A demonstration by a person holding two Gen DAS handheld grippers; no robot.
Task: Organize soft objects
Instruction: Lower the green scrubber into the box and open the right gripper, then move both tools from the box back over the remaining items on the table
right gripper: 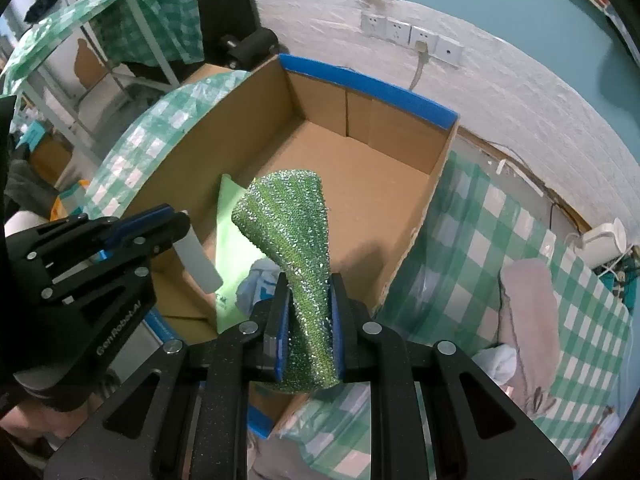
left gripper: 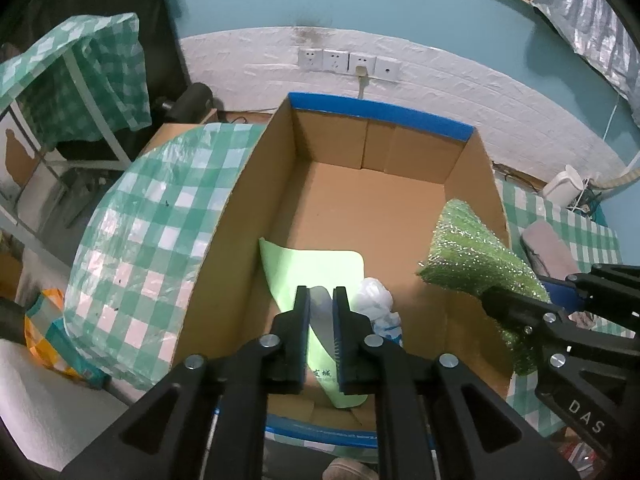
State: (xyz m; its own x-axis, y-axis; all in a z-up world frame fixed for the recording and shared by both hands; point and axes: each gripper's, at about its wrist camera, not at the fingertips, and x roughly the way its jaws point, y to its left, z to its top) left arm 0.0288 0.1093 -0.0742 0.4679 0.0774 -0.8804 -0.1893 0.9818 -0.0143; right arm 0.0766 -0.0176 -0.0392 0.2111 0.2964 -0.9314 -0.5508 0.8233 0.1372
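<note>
While I hold both rigs over the cardboard box, the right tongs are pinching the green sparkly scrubbing cloth. The cloth stands up from the blue pads and flares wide at its top, above the near right part of the box. From the left camera the same cloth sits at the box's right wall, with the right tongs clamped on its lower end.

The left tongs are nearly pressed together on a thin whitish translucent strip. From the right camera that strip sticks out of the left tongs over the box's near left corner.

Inside the box: a light green sheet lies on the floor at the near left, and a crumpled white-and-blue plastic bag sits just right of it. The far half of the box floor is bare cardboard. The box rim has blue tape on the far and near edges.

The box rests on a green-checked tabletop. A pink towel lies on it, well right of the box. A white kettle is at the far right. Wall sockets sit behind the box.
</note>
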